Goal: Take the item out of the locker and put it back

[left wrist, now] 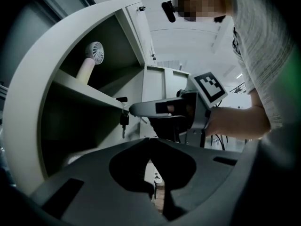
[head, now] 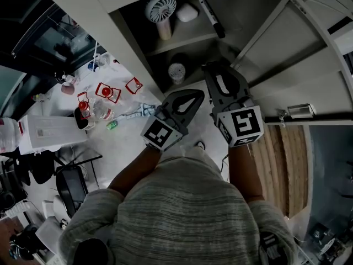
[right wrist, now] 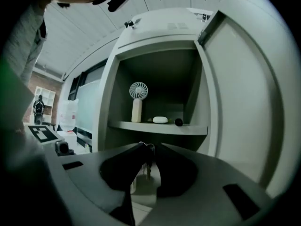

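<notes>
white box (head: pixel 47 132) at left, red-topped clear containers (head: pixel 106 92) on pale floor (head: pixel 129 139), black chair (head: pixel 71 186), wood-plank strip (head: pixel 287 164)

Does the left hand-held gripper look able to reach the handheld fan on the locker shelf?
Probably yes: the locker door stands open and nothing blocks the handheld fan; the left hand-held gripper, shut and empty, must open first.

Locker door (right wrist: pixel 244 79) swung wide right, front open; fan (right wrist: pixel 138 98), white case (right wrist: pixel 160 120) and marker (right wrist: pixel 178 122) line the upper shelf (right wrist: pixel 197 128). Open height lies above case and marker.
</notes>
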Demonstrator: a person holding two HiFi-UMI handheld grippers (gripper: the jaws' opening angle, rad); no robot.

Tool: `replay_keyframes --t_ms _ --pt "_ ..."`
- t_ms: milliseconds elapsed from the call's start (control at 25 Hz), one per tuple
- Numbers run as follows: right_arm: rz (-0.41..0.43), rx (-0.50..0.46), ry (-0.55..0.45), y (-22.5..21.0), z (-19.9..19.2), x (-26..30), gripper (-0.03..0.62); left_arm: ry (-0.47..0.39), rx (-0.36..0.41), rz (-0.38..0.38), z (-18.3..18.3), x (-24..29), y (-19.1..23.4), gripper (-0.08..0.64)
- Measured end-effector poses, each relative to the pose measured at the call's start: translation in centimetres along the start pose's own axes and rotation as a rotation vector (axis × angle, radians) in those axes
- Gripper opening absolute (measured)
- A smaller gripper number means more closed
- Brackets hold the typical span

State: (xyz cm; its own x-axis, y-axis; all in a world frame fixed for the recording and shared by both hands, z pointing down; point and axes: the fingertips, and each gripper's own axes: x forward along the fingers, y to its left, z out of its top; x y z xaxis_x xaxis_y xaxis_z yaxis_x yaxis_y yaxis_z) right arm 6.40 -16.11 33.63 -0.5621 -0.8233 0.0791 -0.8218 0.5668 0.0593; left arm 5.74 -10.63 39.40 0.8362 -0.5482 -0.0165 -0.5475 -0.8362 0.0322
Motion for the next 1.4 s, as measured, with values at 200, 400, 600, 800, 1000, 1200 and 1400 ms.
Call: replay_keyframes --t_ms 200,400,600,800,1000,1200,1400 --pt "0.006 0.030 -0.073 0.1 2.1 -2.3 0.092 -0.011 0.003 -0.005 0.5 0.3 -0.2 0.006" --pt "0.000 0.039 -0.082 0.1 2.7 -3.1 0.092 -0.017 0.006 -0.010 0.7 0.4 -0.5 0.006" --pt "-0.004 0.041 -0.088 0.2 2.7 -3.1 0.092 -0.018 0.009 -0.012 0.7 0.4 -0.7 0.007" --pt "-0.013 0.034 -0.069 0.0 2.1 -3.0 0.092 -0.016 0.001 -0.007 0.6 0.2 -0.6 0.006" --pt "-0.002 0.038 -0.076 0.3 2.2 -2.4 0.092 -0.019 0.009 -0.006 0.6 0.0 -0.5 0.006" --pt "-0.010 0.047 -0.015 -0.1 -0.6 -1.0 0.092 -0.014 0.008 -0.005 0.3 -0.2 -0.6 0.007" --pt "-0.010 0.040 0.081 -0.7 -4.1 1.3 0.092 0.014 -0.020 0.002 -0.6 -0.7 -0.3 0.007"
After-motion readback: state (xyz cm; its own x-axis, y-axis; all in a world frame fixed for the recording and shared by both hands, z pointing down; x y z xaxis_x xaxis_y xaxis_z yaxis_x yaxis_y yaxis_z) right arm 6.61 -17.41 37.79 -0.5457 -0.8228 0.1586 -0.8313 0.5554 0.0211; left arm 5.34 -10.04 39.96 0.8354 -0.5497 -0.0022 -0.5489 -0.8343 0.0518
